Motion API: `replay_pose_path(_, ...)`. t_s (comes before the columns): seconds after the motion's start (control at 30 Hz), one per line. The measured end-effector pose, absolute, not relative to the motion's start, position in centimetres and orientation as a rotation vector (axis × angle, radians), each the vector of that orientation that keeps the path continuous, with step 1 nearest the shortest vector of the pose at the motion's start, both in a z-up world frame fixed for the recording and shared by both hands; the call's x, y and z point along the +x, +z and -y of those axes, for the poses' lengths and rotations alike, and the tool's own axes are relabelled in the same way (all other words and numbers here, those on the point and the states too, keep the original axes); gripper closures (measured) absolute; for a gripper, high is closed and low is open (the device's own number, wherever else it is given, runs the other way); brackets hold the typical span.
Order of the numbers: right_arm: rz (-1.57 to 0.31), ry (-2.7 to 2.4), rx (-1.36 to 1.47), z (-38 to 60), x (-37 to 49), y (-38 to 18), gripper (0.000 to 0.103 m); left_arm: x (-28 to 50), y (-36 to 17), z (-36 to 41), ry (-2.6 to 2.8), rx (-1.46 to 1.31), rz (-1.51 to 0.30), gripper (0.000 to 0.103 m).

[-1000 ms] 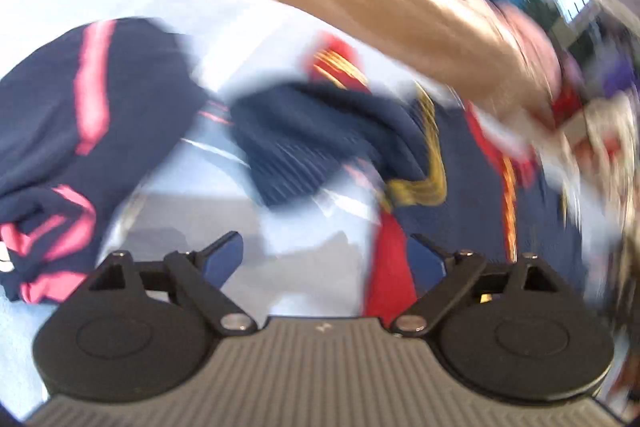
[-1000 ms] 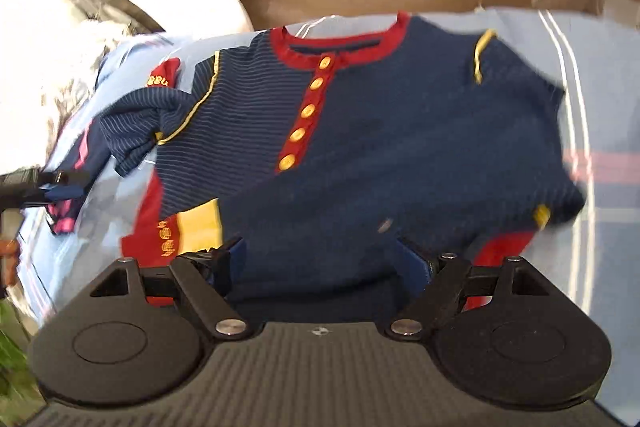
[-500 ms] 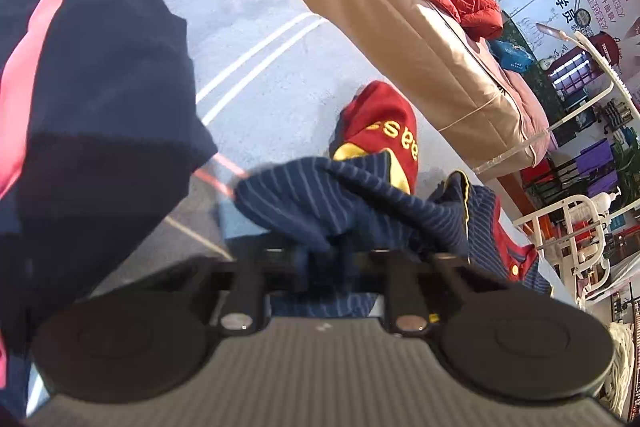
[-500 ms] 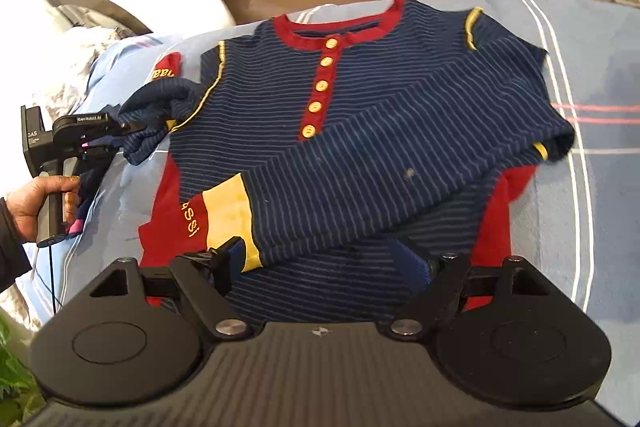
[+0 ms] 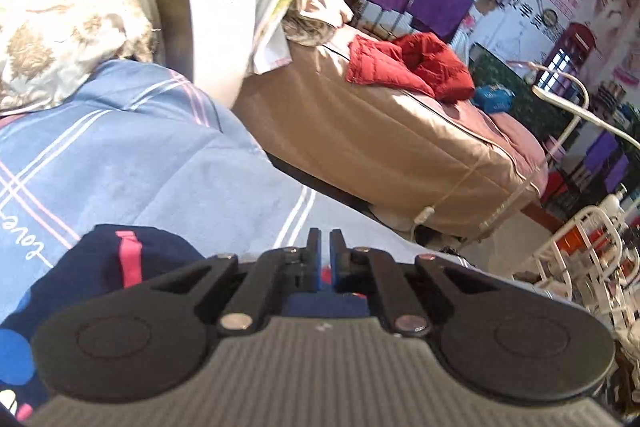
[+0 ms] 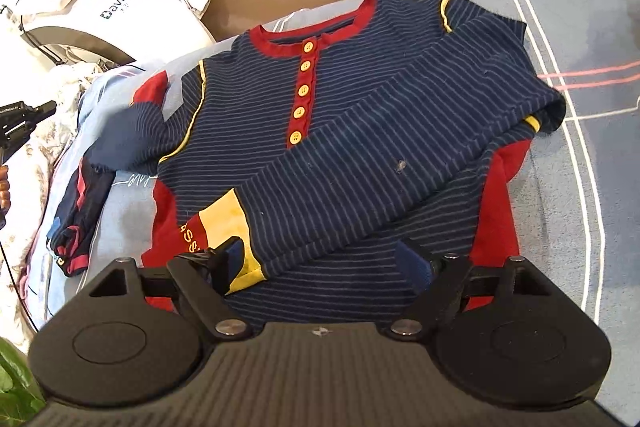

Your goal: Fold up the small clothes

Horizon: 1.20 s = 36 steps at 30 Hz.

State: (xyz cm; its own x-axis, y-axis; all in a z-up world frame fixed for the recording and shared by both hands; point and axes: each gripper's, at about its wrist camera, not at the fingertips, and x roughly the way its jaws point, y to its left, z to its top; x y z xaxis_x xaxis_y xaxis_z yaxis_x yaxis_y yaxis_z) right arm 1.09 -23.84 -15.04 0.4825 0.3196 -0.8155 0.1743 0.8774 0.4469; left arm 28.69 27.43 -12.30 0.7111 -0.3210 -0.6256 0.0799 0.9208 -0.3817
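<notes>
The right claw (image 6: pixel 322 263) stands wide, its blue-padded fingers straddling the near hem of the striped shirt (image 6: pixel 360 131), gripping nothing. That shirt lies face up on the blue bedsheet (image 6: pixel 580 187); one long sleeve (image 6: pixel 400 163) is already laid slantwise across the chest, its yellow and red cuff (image 6: pixel 224 227) just beside the claw's left finger, while the other sleeve (image 6: pixel 132 131) sticks out bunched to the left, partly blurred. Farther left, a second navy garment with pink trim (image 6: pixel 76 211) lies crumpled on the sheet, apart from the shirt's body. The left claw (image 5: pixel 325 259) is pinched nearly closed; a bit of blue and red cloth shows behind its fingers, but whether it grips anything I cannot tell. It points over the sheet toward a tan mattress (image 5: pixel 380 131) with a red jacket (image 5: pixel 408 67) on top, the navy and pink garment (image 5: pixel 112 259) just to its near left. The step in hand seems to be the sleeve folds: one is done, one remains. The next move likely calls for the left claw to take the loose sleeve near its cuff and lay it flat across the chest before the hem is folded up.
</notes>
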Motion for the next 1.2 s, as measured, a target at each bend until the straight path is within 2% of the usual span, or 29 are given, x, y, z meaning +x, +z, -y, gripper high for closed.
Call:
replay_pose_path(0.1, -1.071, 0.092, 0.542, 24.2, 1.0, -14.8, 0.0, 27.4, -13.1, -25.9, -0.215, -0.333, -0.772, 0.091)
replay_pose_path(0.13, -1.067, 0.093, 0.544, 24.3, 0.9, -14.7, 0.0, 27.4, -13.8, -25.8, -0.201, -0.356, -0.785, 0.072)
replay_pose_path(0.17, -1.066, 0.091, 0.541, 24.5, 0.7, -14.6, 0.0, 27.5, -15.0, -26.2, -0.184, -0.388, -0.812, 0.043)
replay_pose_path(0.2, -1.067, 0.087, 0.538, 24.7, 0.6, -14.5, 0.0, 27.9, -16.3, -26.4, -0.17, -0.425, -0.852, 0.033)
replay_pose_path(0.23, -1.07, 0.081, 0.538, 24.9, 0.4, -14.5, 0.0, 28.0, -17.8, -26.8, -0.155, -0.455, -0.886, 0.03)
replay_pose_path(0.53, -1.106, -0.024, 0.596, 27.0, -1.8, -15.1, 0.0, 29.9, -23.8, -27.8, -0.015, -0.338, -1.015, 0.029)
replay_pose_path(0.6, -1.107, -0.032, 0.602, 26.8, -2.1, -15.0, 0.0, 30.4, -24.6, -27.6, 0.01, -0.292, -1.028, 0.035)
replay_pose_path(0.63, -1.103, -0.03, 0.6, 26.8, -2.2, -14.8, 0.0, 30.5, -24.7, -27.8, 0.014, -0.316, -1.008, 0.044)
replay_pose_path(0.67, -1.099, -0.026, 0.596, 26.6, -2.2, -14.7, 0.0, 30.6, -25.0, -28.1, 0.009, -0.351, -0.99, 0.063)
replay_pose_path(0.73, -1.096, -0.017, 0.59, 26.2, -2.3, -14.4, 0.0, 31.2, -25.0, -28.3, -0.029, -0.394, -0.996, 0.088)
replay_pose_path(0.77, -1.095, -0.012, 0.59, 26.2, -2.3, -14.4, 0.0, 31.6, -24.8, -28.2, -0.077, -0.432, -1.0, 0.091)
replay_pose_path(0.87, -1.087, -0.012, 0.582, 25.9, -2.3, -14.4, 0.0, 31.7, -23.1, -26.6, -0.19, -0.466, -0.967, 0.093)
replay_pose_path(0.97, -1.078, -0.024, 0.605, 26.2, -2.5, -14.5, 0.0, 30.3, -19.0, -22.9, -0.356, -0.395, -0.89, 0.093)
replay_pose_path(1.1, -1.074, -0.034, 0.61, 26.5, -2.7, -14.6, 0.0, 25.6, -14.4, -14.4, -0.667, -0.249, -0.86, 0.093)
replay_pose_path(1.2, -1.079, -0.038, 0.617, 26.7, -2.7, -14.7, 0.0, 20.2, -14.8, -7.0, -0.887, -0.097, -0.93, 0.092)
